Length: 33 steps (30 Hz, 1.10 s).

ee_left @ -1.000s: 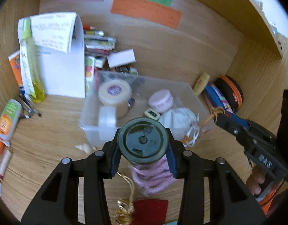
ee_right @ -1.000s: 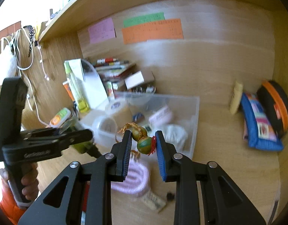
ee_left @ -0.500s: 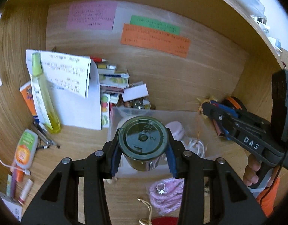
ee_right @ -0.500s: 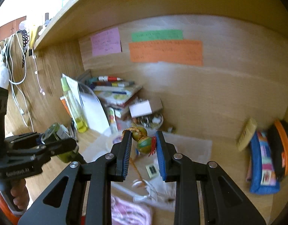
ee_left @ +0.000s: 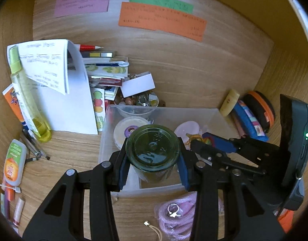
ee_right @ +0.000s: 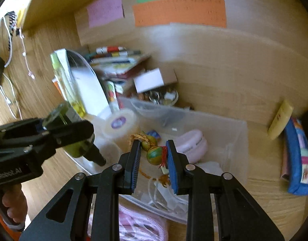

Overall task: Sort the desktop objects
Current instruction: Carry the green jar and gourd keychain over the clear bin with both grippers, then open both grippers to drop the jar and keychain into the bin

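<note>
Your left tongs (ee_left: 153,161) squeeze a dark green glass jar (ee_left: 153,150) over the clear plastic box (ee_left: 218,114). Your right tongs (ee_right: 153,161) pinch a little painted gourd charm (ee_right: 154,154) above that box, near the table's back edge.

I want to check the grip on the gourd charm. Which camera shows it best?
The right wrist view: the gourd charm sits centred between the right gripper's jaws. In the left wrist view, only a sliver shows behind the green jar.

note writing (ee_left: 162,18): illegible | jar (ee_left: 154,173) base: hidden, probably by claws
</note>
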Available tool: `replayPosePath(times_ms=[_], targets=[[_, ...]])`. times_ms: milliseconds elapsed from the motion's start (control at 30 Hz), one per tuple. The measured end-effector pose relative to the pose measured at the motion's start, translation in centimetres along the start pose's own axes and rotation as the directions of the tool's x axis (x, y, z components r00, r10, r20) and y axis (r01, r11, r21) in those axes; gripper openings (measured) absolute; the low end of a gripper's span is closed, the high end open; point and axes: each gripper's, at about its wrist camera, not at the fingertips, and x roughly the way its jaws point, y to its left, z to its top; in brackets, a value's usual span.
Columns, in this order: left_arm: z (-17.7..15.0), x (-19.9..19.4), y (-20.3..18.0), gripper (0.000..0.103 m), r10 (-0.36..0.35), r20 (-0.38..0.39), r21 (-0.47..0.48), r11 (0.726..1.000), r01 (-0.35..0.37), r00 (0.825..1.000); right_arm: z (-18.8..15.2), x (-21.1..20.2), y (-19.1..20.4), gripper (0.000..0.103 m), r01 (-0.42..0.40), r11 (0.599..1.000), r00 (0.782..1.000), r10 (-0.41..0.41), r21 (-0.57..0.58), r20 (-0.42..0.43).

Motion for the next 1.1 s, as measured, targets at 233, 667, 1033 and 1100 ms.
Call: replayPosePath(times_ms=[233, 667, 1033, 1100], targets=[[-0.8, 2.1, -0.2, 0.041, 0.003, -0.044, 0.004, 1.0, -0.003, 0.999, -0.7, 1.5, -0.8, 0.023, -0.023, 1.0, 0.998, 0.024, 0.016, -0.056], [-1.5, 3.8, -0.2, 0.041, -0.041, -0.102, -0.009, 0.999, 0.04, 0.994, -1.2, 2.2, 0.2, 0.024, 0.045, 0.997, 0.997, -0.048, -0.06, -0.06], [-1.2, 3.1, -0.5, 0.043, -0.026, -0.09, 0.004, 1.0, 0.026, 0.996, -1.3, 0.8, 1.6, 0.064, 0.088, 0.987, 0.996, -0.09, -0.133, -0.01], [-1.1, 2.8, -0.5, 0.051, -0.009, -0.082, 0.013, 1.0, 0.01, 0.997, -1.3, 0.5, 1.8, 0.073, 0.115, 0.984, 0.993, -0.115, -0.139, 0.005]])
